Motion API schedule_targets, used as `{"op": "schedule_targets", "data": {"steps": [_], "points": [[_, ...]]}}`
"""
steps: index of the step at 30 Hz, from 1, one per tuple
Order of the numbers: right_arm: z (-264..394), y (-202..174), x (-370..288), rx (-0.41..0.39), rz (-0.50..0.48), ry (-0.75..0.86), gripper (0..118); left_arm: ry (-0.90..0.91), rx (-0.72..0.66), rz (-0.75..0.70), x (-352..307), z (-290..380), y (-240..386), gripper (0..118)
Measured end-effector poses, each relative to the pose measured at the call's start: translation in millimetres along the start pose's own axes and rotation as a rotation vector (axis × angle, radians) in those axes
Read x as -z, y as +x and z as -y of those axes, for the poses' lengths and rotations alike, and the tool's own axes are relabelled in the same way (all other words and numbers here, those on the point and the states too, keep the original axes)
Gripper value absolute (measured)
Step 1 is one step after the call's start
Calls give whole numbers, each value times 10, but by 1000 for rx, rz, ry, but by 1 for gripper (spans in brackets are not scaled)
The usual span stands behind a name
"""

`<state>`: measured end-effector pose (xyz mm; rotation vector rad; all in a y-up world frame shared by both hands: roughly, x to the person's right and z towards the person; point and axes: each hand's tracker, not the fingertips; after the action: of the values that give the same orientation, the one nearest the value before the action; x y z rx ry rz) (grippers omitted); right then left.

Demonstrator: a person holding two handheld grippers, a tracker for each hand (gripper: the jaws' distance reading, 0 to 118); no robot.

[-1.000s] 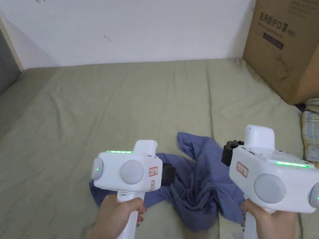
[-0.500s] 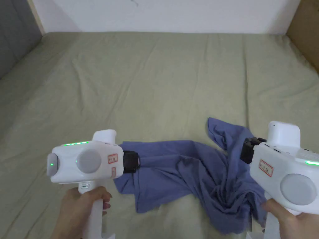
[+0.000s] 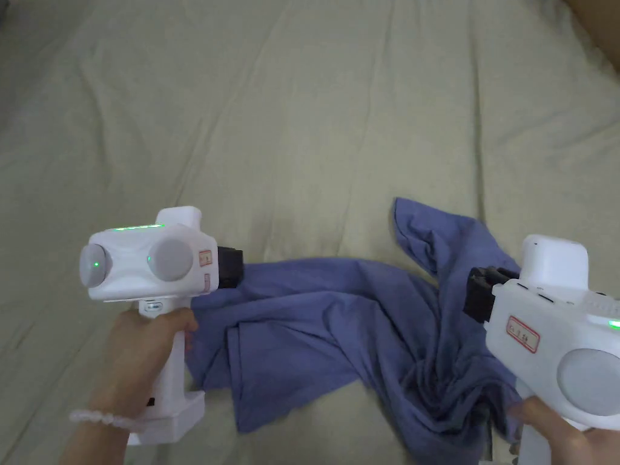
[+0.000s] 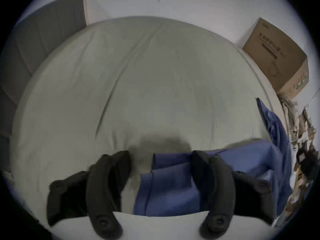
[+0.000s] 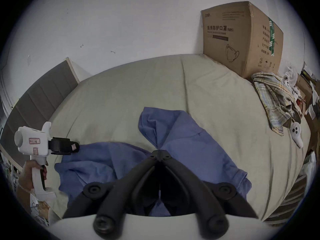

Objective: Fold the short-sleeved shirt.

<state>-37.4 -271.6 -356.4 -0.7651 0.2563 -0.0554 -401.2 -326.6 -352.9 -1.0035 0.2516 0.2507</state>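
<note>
Clearly spread, the jaws of the left gripper (image 4: 160, 159) stand wide apart above the left edge of the blue shirt (image 3: 339, 327), whose cloth lies under the gap and under the right-hand jaw without being pinched. Over on the right, the jaws of the right gripper (image 5: 160, 154) meet at their tips; from the right gripper view shirt cloth lies just past those tips, but I cannot tell whether any fold is caught between them. In the head view the left gripper (image 3: 233, 275) is held by a hand (image 3: 142, 351) at the shirt's left corner, and the right gripper (image 3: 478, 293) hangs over the bunched right part. The shirt lies crumpled on the near part of the green bedsheet (image 3: 290, 121), one flap pointing far. A cardboard box (image 5: 242, 39) stands at the far right corner, a plaid cloth (image 5: 275, 100) just beside it.
</note>
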Motion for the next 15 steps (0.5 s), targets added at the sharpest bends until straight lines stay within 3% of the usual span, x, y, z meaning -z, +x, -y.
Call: {"op": "schedule_targets", "data": {"steps": [5, 8, 13, 15], "points": [[5, 171, -34, 30, 10, -14, 1, 20, 26, -38, -98, 10, 94, 8], [-41, 334, -94, 48, 8, -21, 1, 16, 81, -54, -146, 1, 131, 8], [-331, 650, -77, 115, -47, -11, 5, 40, 27, -5, -314, -54, 34, 8], [-515, 729, 36, 103, -65, -25, 48, 47, 0, 13, -367, -83, -28, 8]]}}
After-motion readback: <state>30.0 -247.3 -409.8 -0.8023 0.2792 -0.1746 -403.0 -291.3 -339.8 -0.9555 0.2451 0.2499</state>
